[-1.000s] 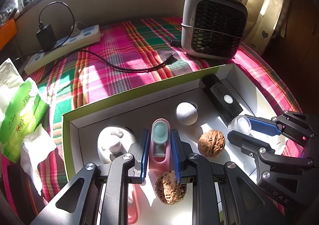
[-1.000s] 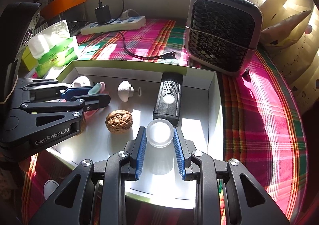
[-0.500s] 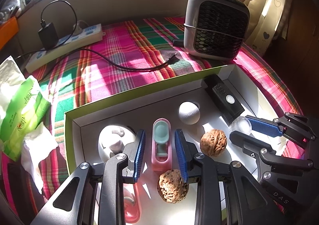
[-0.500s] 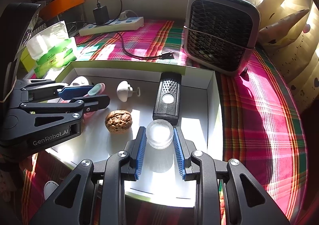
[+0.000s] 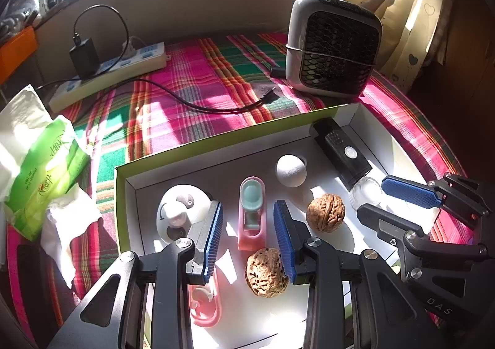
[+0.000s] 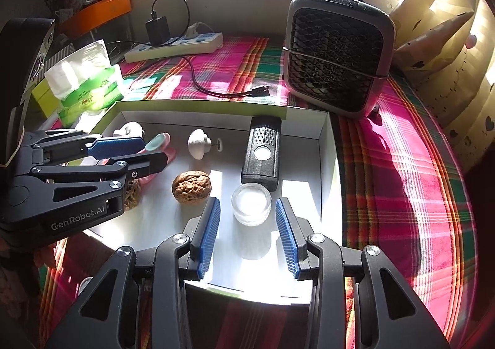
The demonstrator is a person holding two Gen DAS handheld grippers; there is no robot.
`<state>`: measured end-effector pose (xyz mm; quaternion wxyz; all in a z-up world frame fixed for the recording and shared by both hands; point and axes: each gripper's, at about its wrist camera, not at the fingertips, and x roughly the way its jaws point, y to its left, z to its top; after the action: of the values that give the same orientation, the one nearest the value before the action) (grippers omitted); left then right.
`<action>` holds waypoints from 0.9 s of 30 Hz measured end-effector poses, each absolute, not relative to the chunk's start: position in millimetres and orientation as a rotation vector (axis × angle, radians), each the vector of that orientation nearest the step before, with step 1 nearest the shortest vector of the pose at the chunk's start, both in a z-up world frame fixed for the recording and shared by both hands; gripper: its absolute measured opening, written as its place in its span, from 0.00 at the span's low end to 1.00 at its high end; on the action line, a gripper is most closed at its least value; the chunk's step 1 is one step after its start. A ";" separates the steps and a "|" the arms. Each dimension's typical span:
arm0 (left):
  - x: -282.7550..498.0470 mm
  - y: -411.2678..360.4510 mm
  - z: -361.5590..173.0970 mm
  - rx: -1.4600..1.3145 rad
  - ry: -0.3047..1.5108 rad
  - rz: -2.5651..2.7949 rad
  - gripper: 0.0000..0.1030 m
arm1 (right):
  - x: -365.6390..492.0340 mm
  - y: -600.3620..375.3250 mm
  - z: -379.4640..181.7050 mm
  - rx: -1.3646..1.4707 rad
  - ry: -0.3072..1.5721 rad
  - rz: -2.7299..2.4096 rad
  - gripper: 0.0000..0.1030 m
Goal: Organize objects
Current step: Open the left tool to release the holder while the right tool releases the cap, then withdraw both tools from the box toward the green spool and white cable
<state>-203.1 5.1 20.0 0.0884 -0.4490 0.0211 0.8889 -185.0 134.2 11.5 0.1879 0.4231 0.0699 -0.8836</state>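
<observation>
Inside the white box [image 6: 328, 144], both claws opening: left claw [image 5: 249, 226] straddles pink clipper [image 5: 252, 213], right claw [image 6: 247, 219] clear of glass jar [image 6: 251, 203].

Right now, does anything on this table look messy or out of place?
Mostly tidy. The box holds its items neatly. Odd bits: a black plug lies loose on the plaid cloth, connected to nothing, and crumpled tissues spill beside the green tissue pack.

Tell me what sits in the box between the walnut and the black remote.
In the right wrist view, the small clear jar sits between the walnut and the black remote.
</observation>
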 end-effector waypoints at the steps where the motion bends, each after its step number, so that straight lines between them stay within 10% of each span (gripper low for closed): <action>1: -201.2 5.3 21.4 -1.331 0.070 2.653 0.31 | -183.7 134.7 12.2 1.188 0.196 -2.488 0.38; 27: -131.5 -0.8 49.5 -1.215 -0.009 2.714 0.32 | -139.0 151.1 30.8 1.121 0.143 -2.538 0.39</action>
<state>-131.5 -0.8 49.5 0.0840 -0.4073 -0.0031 0.9094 -139.0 151.1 30.8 0.1807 0.3970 0.0507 -0.8984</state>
